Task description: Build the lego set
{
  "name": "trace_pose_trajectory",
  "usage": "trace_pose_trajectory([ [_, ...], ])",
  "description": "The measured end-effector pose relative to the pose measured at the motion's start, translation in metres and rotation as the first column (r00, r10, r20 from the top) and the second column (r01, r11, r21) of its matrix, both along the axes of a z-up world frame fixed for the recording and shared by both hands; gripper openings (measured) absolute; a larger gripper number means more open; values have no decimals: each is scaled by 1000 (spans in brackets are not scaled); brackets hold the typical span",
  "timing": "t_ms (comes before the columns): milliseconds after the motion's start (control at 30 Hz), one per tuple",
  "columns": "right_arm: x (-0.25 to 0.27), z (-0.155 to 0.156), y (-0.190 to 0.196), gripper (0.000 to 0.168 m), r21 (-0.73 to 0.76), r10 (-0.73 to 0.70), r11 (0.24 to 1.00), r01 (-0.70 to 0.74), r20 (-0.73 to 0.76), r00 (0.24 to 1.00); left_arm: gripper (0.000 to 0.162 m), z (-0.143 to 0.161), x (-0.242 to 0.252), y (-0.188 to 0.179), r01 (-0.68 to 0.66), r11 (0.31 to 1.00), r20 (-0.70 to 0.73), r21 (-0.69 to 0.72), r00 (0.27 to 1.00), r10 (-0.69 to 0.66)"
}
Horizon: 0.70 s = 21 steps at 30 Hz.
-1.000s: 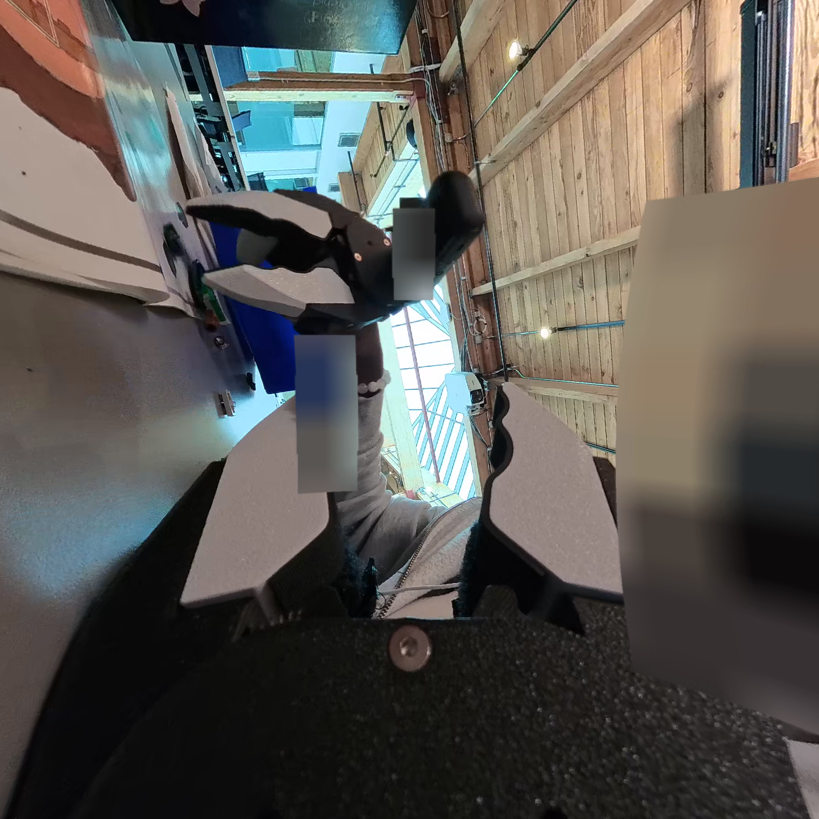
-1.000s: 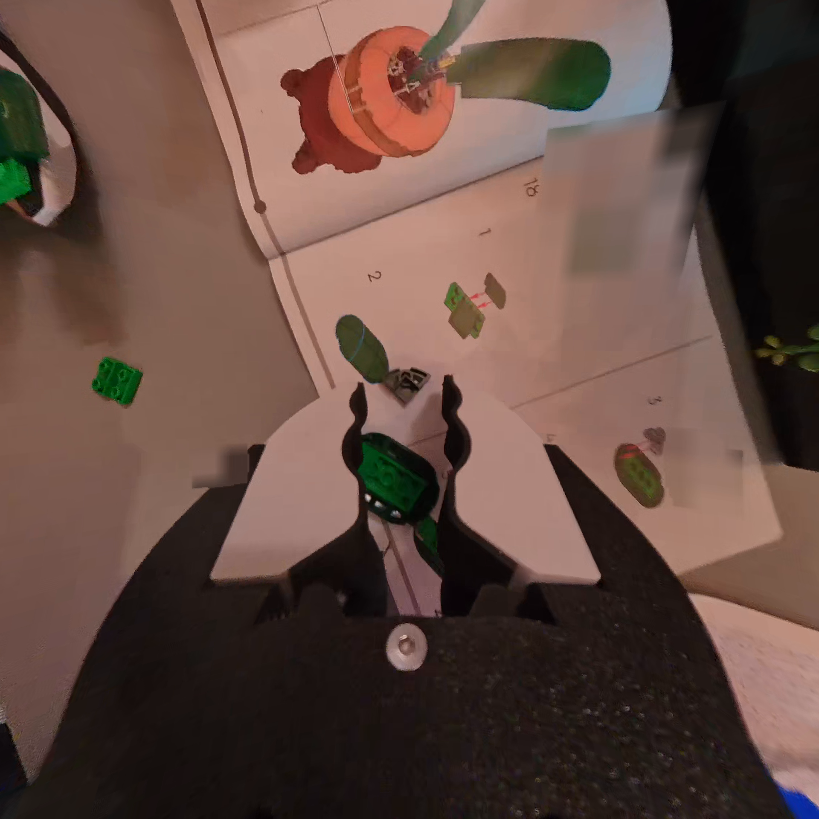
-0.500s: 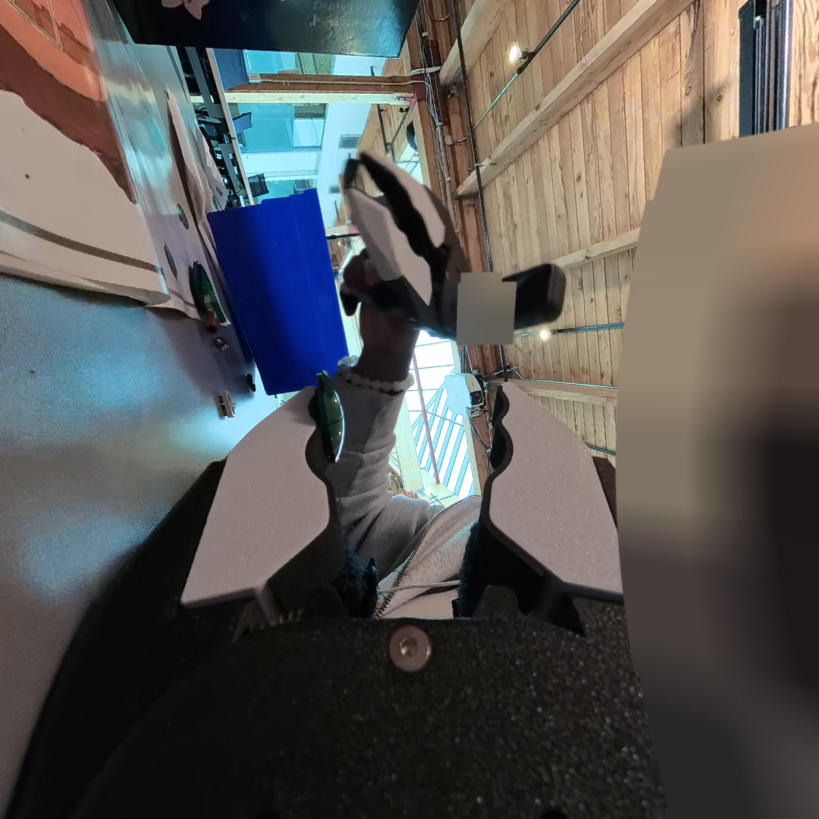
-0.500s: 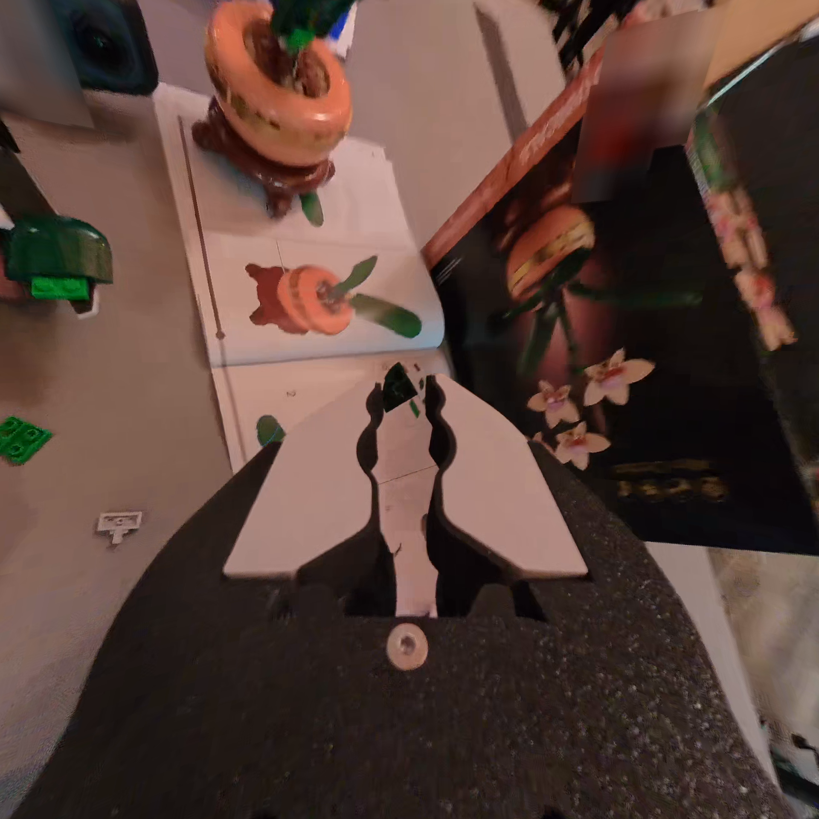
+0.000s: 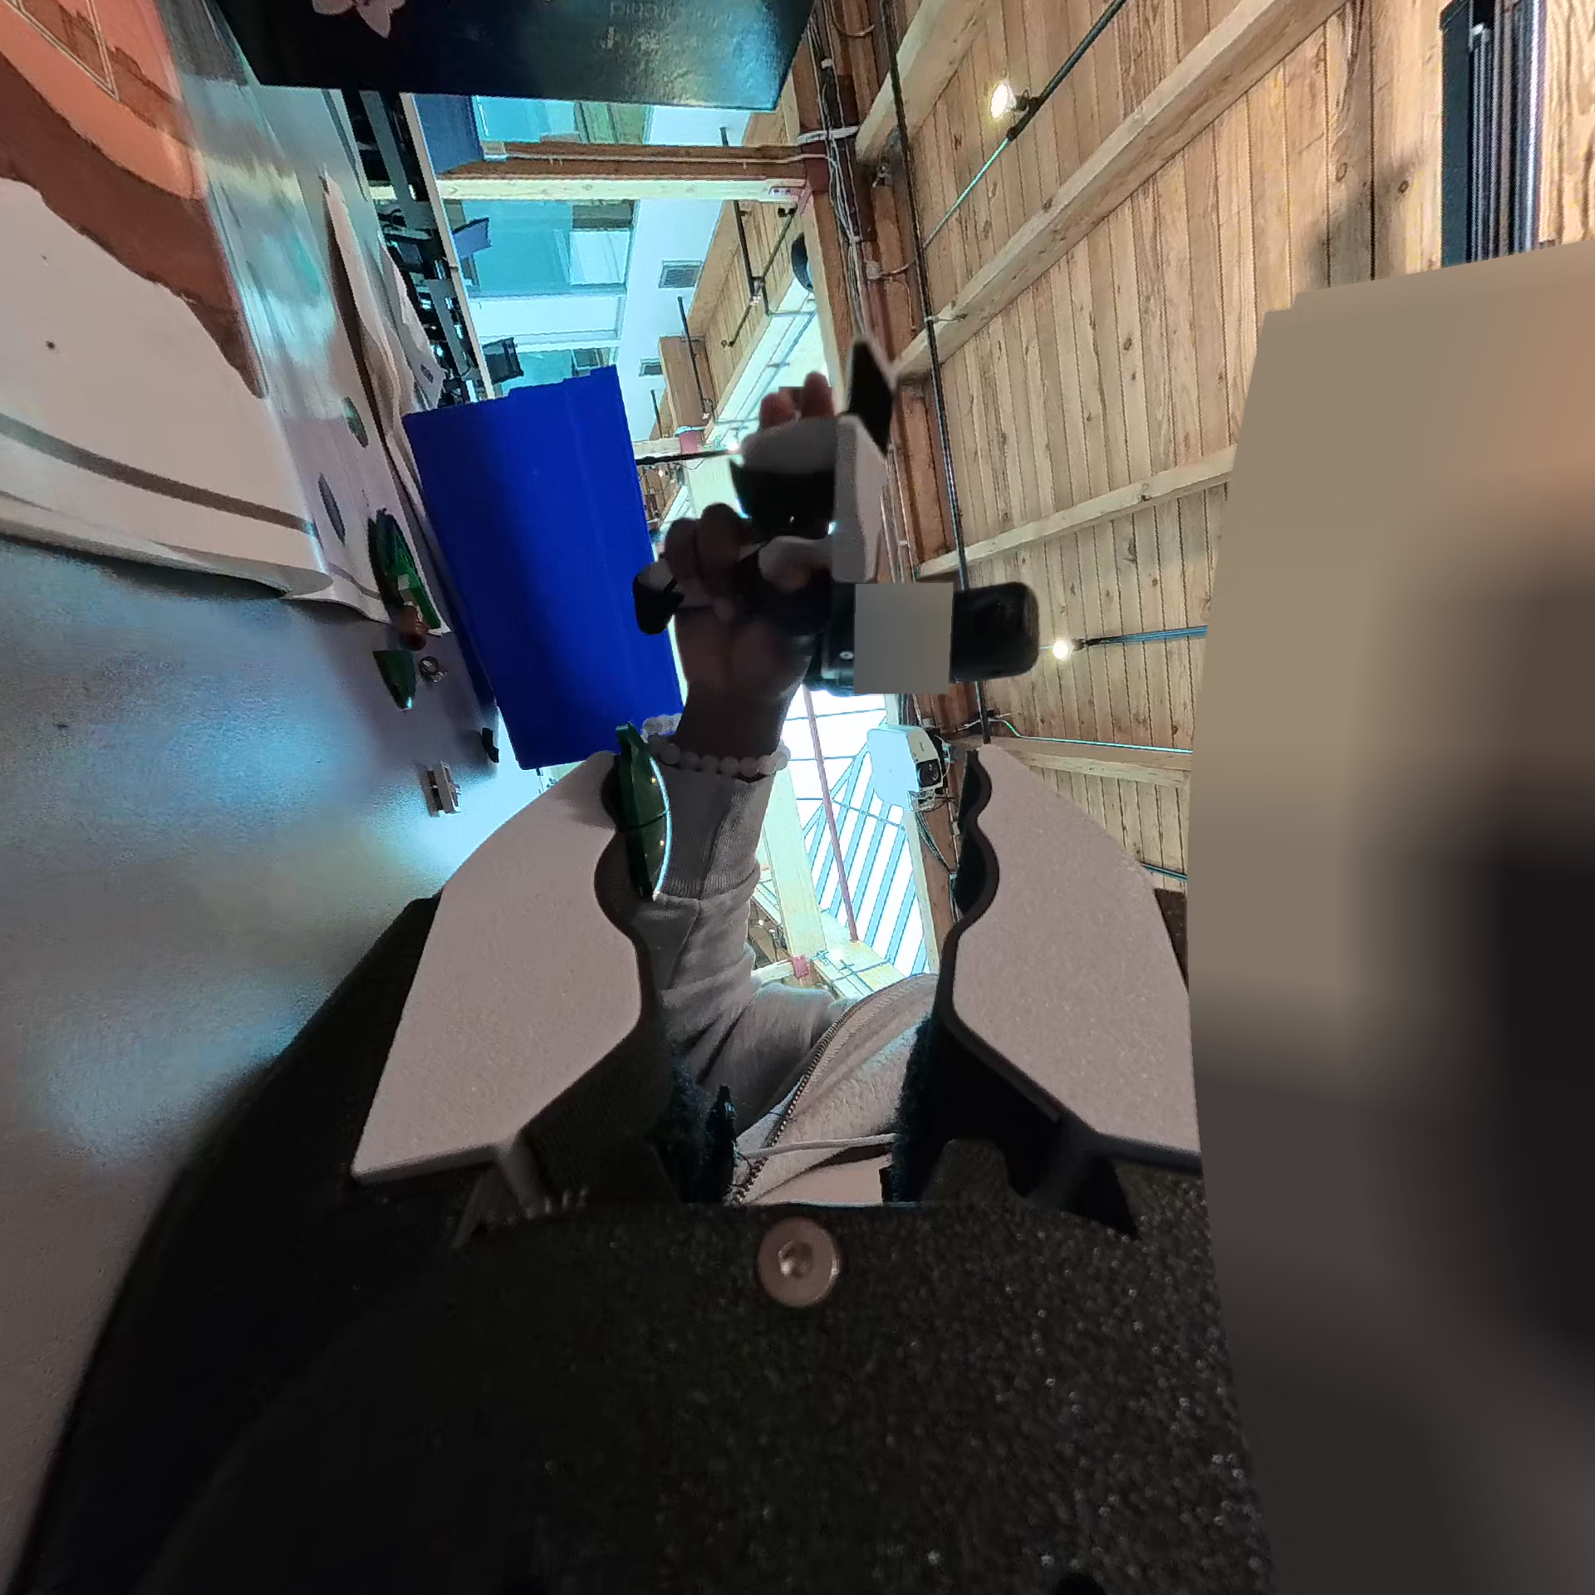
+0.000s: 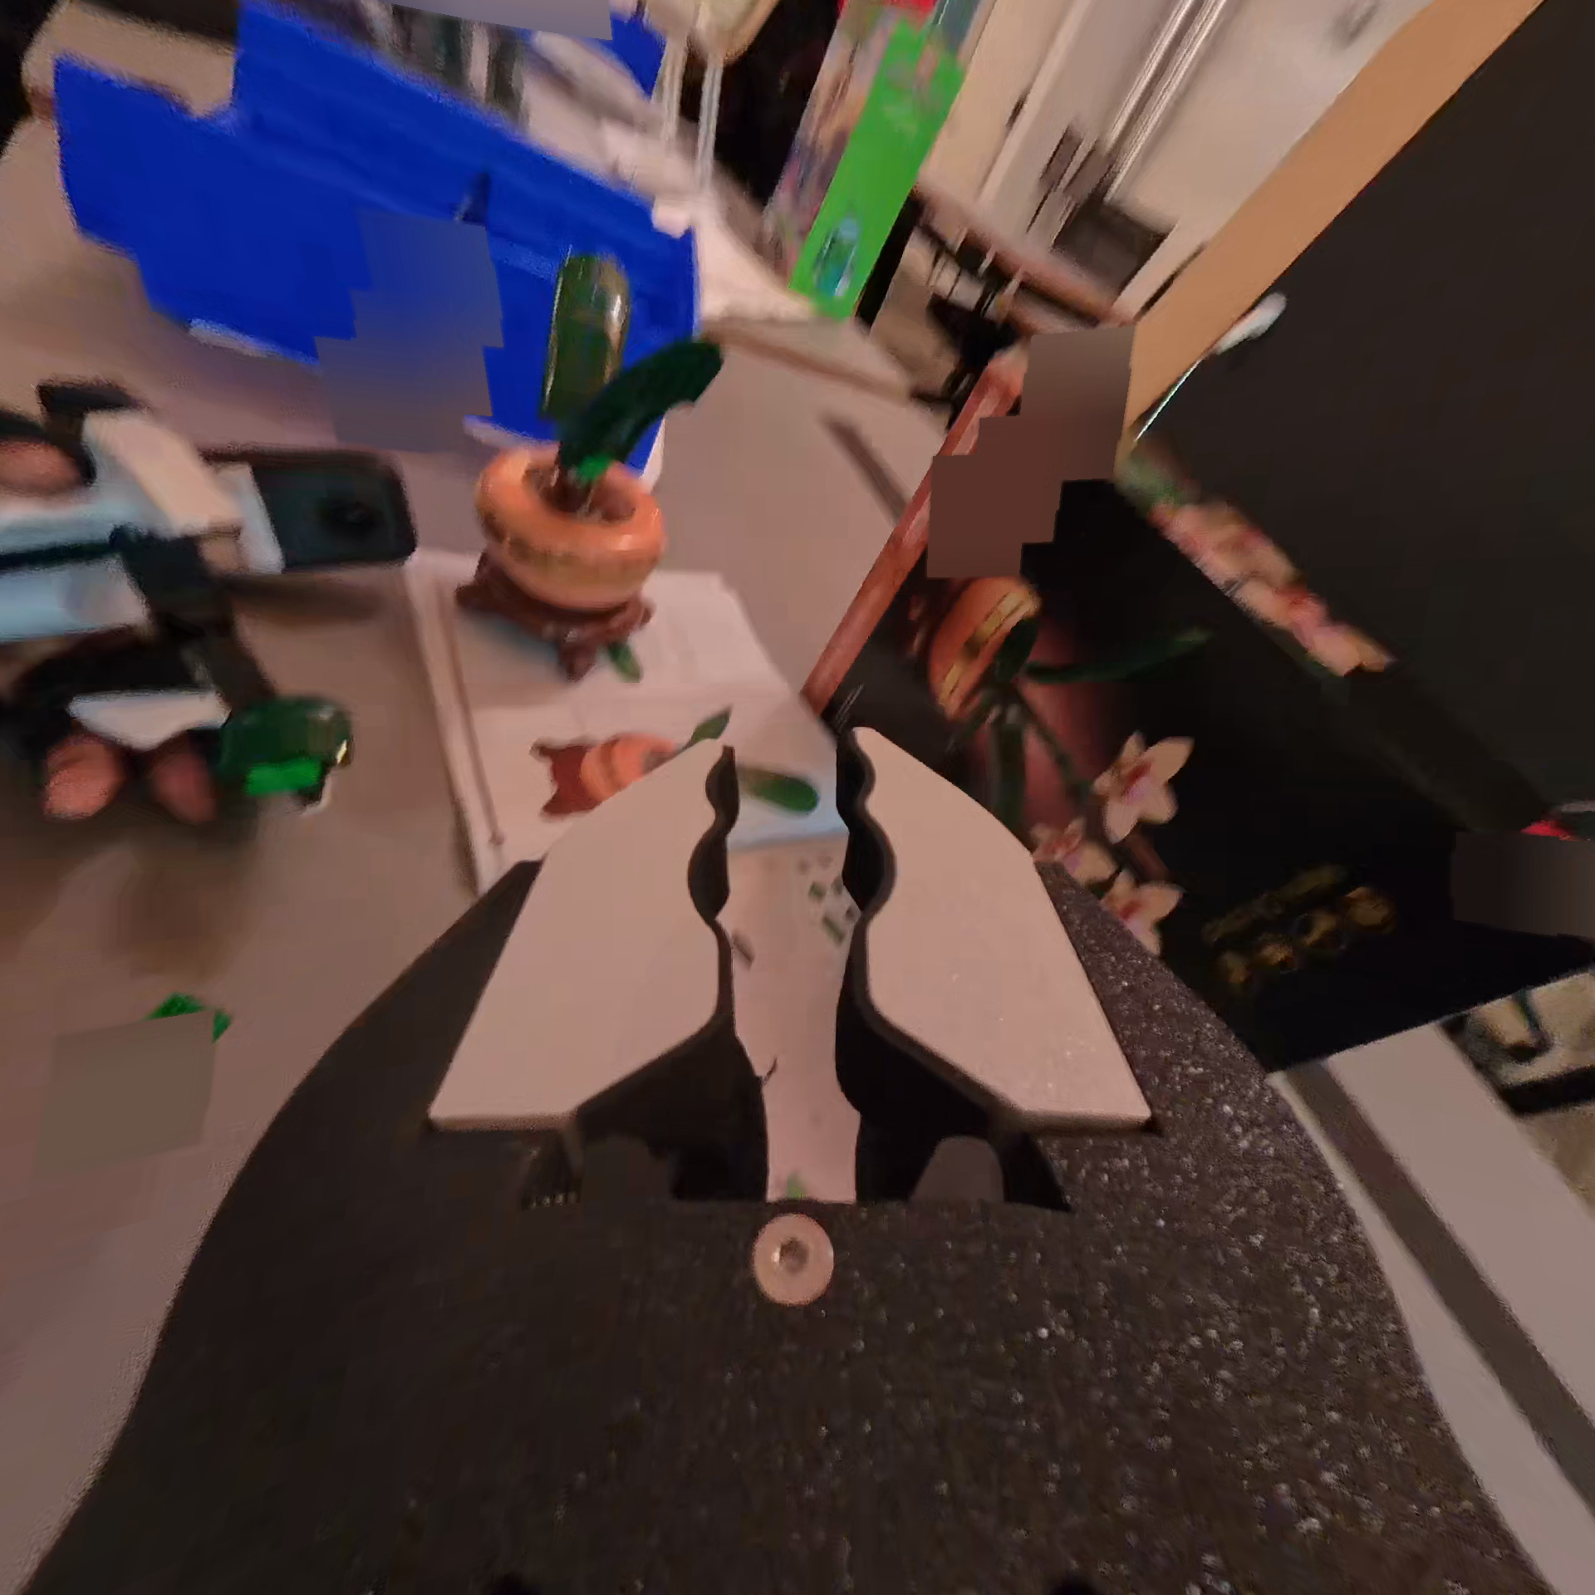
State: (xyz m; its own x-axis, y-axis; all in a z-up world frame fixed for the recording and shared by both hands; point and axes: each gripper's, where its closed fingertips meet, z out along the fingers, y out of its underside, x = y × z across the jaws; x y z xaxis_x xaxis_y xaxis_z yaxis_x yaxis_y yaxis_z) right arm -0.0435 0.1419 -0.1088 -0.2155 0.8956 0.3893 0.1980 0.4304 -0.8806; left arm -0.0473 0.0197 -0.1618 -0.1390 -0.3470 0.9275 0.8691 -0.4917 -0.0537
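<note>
Now | left gripper [image 5: 798, 829] rolled sideways, jaws wide | right gripper [image 6: 785, 777] raised, jaws parted, empty

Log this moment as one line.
left gripper: open, green leaf piece against one finger | right gripper: narrowly open, empty | plant pot: on booklet

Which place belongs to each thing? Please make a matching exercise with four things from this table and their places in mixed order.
Things:
1. orange pot
2. blue bin
3. single dark green leaf piece
4. black box

Places:
A. against one finger of the open left tool
B. to the right of the booklet
C. standing on the open booklet
D. behind the pot

Pairs: 1-C, 2-D, 3-A, 4-B
</note>
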Motion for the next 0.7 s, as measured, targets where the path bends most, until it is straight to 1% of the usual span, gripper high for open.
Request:
trace_pose_trajectory([
  [67, 11, -31, -7, 20, -18, 21, 1000, -18, 201, 979, 71, 0, 0, 1, 0, 1000, 0, 0, 1000, 0],
  [100, 19, -48, -14, 14, -42, 47, 998, -36, 300, 953, 72, 0, 0, 1, 0, 1000, 0, 0, 1000, 0],
  [167, 32, -76, -22, 10, -82, 47, 997, -12, 441, 896, 71, 0, -1, 1, -3, 1000, 0, 0, 1000, 3],
  [200, 40, -88, -26, 8, -93, 55, 996, -11, 493, 868, 71, 0, -1, 0, -3, 1000, 0, 0, 1000, 3],
  [267, 56, -101, -29, 5, -114, 34, 993, 33, 545, 838, 71, 0, 0, 1, -2, 1000, 0, 0, 1000, 2],
  [300, 67, -102, -25, 6, -119, -7, 989, 88, 558, 830, 71, 0, 1, 1, -1, 1000, 0, 0, 1000, 1],
  [333, 81, -102, -15, 6, -114, -82, 978, 178, 570, 818, 67, 0, 1, 1, 2, 1000, 0, 0, 1000, -2],
  [367, 97, -100, -2, 6, -102, -185, 949, 299, 590, 786, 67, 0, 1, 1, 3, 1000, -1, 1, 1000, -3],
  [400, 116, -99, 7, 7, -98, -276, 900, 424, 624, 731, 67, 0, 1, 0, 3, 1000, -1, 1, 1000, -3],
  [433, 139, -102, 14, 9, -64, -360, 840, 538, 676, 643, 71, 0, 1, 0, 1, 1000, 0, 0, 1000, -1],
  [467, 166, -107, 24, 10, 37, -477, 754, 656, 718, 508, 71, 0, 0, 0, -1, 1000, 1, 0, 1000, 1],
  [500, 193, -109, 34, 11, 167, -592, 653, 739, 721, 360, 71, 0, 0, 0, -2, 1000, 1, 0, 1000, 2],
  [533, 211, -112, 35, 12, 244, -648, 589, 770, 711, 271, 71, 0, 0, 0, -1, 1000, 1, 0, 1000, 1],
  [567, 216, -117, 29, 14, 239, -655, 572, 785, 709, 262, 66, 0, 0, 0, -1, 1000, 0, 0, 1000, 1],
  [633, 210, -128, 20, 16, 128, -639, 551, 825, 700, 318, 67, 0, 0, 0, -1, 1000, -1, 0, 1000, 1],
  [667, 210, -132, 21, 21, 90, -641, 518, 850, 699, 316, 71, 0, 0, 1, -1, 1000, -1, 1, 1000, 1],
  [700, 208, -134, 23, 27, 53, -648, 487, 872, 692, 320, 71, 0, 1, 1, -1, 1000, -2, 1, 1000, 1],
])
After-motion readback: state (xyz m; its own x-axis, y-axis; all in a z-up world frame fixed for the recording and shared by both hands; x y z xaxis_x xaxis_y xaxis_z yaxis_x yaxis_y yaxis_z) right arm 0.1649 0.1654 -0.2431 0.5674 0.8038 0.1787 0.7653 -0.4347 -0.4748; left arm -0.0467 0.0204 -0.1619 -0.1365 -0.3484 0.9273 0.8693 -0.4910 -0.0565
